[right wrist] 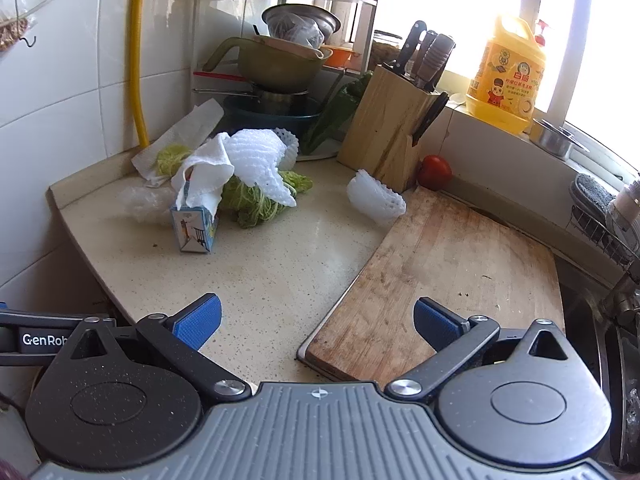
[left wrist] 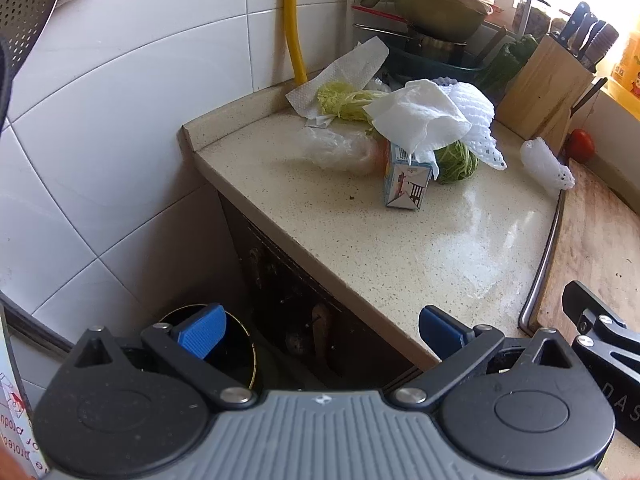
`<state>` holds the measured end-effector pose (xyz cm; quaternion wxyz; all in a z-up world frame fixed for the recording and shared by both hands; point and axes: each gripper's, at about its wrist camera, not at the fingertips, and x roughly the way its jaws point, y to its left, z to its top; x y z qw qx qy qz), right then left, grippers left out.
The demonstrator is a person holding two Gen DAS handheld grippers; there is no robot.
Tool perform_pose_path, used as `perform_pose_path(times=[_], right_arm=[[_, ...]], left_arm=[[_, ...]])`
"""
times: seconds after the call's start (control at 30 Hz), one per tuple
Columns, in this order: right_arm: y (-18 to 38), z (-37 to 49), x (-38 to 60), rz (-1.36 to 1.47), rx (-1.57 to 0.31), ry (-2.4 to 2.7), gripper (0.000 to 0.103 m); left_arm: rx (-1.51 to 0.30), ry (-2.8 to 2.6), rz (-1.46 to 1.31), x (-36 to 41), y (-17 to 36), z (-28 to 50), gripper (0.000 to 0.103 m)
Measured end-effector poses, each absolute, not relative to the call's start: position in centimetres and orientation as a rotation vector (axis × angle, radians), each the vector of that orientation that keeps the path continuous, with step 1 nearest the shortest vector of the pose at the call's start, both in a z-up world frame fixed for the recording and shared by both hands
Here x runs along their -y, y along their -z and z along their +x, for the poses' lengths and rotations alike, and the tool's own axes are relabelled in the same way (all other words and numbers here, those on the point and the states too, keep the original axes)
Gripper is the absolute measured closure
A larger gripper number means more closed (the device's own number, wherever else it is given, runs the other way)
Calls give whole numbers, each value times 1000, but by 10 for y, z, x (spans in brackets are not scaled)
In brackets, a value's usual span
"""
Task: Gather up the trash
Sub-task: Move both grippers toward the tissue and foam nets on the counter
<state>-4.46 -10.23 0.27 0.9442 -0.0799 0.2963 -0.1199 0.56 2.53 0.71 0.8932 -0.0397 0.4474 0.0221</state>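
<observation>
Trash is piled at the back of the speckled counter [left wrist: 380,240]: a small blue carton [left wrist: 406,180] [right wrist: 196,228], a white paper towel [left wrist: 420,118] [right wrist: 208,176] draped over it, cabbage leaves [left wrist: 456,166] [right wrist: 256,200], white foam netting [left wrist: 480,120] [right wrist: 256,156], a clear plastic bag [left wrist: 340,148] [right wrist: 140,200]. A loose foam net [left wrist: 546,164] [right wrist: 374,196] lies apart to the right. My left gripper [left wrist: 320,334] is open, hovering off the counter's front edge above a dark bin [left wrist: 236,356]. Over the counter's front my right gripper [right wrist: 318,322] is open and empty.
A wooden cutting board [right wrist: 440,264] covers the right side, with a tomato [right wrist: 434,172] and a knife block [right wrist: 388,132] behind it. A dish rack with stacked bowls [right wrist: 280,64] fills the corner. A yellow detergent jug [right wrist: 508,76] stands on the sill; the sink [right wrist: 608,344] is far right.
</observation>
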Motion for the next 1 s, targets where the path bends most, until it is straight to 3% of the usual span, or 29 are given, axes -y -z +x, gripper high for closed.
perform_pose_path(times=[1.0], right_arm=[[-18, 58, 142, -177, -604, 175, 0]], left_arm=[[-883, -117, -66, 14, -19, 99, 3]])
